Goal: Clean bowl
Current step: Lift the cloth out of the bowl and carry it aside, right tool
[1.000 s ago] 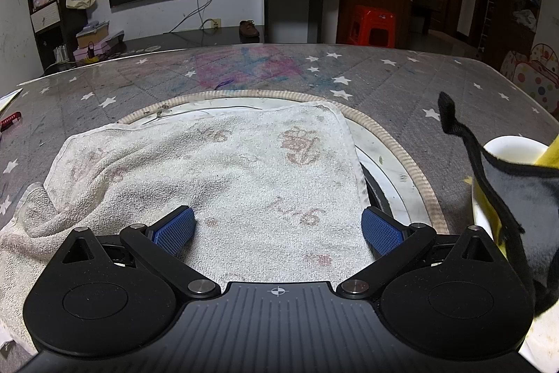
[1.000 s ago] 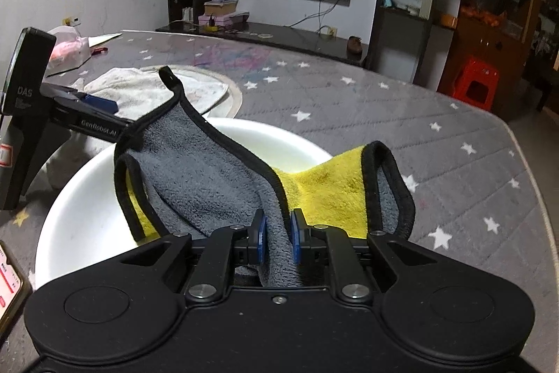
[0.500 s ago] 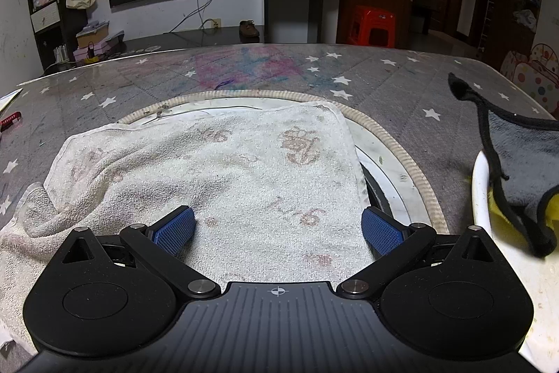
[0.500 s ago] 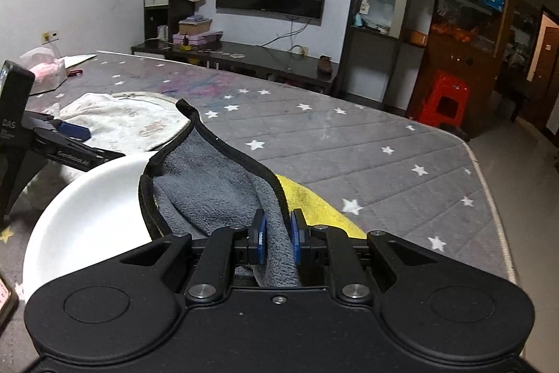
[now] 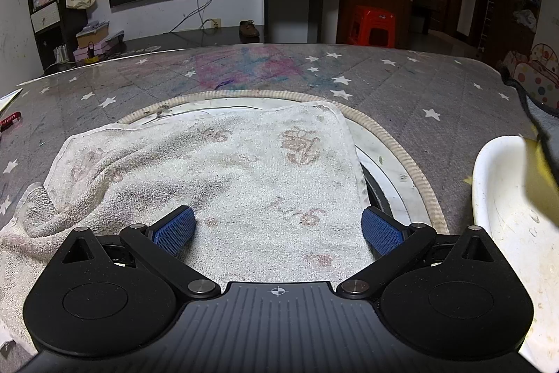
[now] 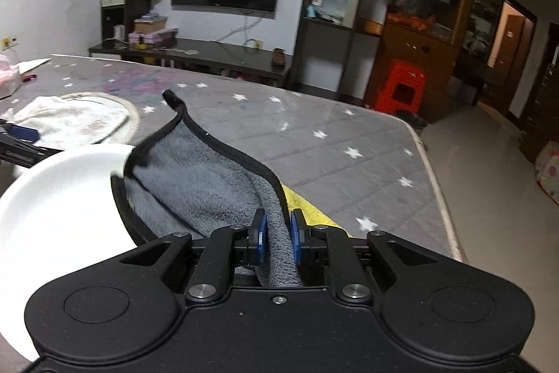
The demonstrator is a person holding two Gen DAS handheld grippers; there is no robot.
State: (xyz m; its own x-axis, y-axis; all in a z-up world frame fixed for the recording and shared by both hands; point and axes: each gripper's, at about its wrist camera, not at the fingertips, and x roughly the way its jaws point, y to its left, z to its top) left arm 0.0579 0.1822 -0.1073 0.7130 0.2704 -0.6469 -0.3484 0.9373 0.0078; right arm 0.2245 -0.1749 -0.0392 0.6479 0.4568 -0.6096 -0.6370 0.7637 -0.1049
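Because you need a firm hold for wiping, your right gripper (image 6: 277,240) is clenched on a fold of the grey and yellow cloth (image 6: 195,187), which hangs over the right edge of the white bowl (image 6: 59,194). From this gripper the bowl lies at about ten o'clock, and its near side is cut off by the frame. Your left gripper (image 5: 277,229) waits released over the white towel (image 5: 223,170), holding nothing. Farther off, the round mat (image 5: 398,145) is mostly hidden under this towel.
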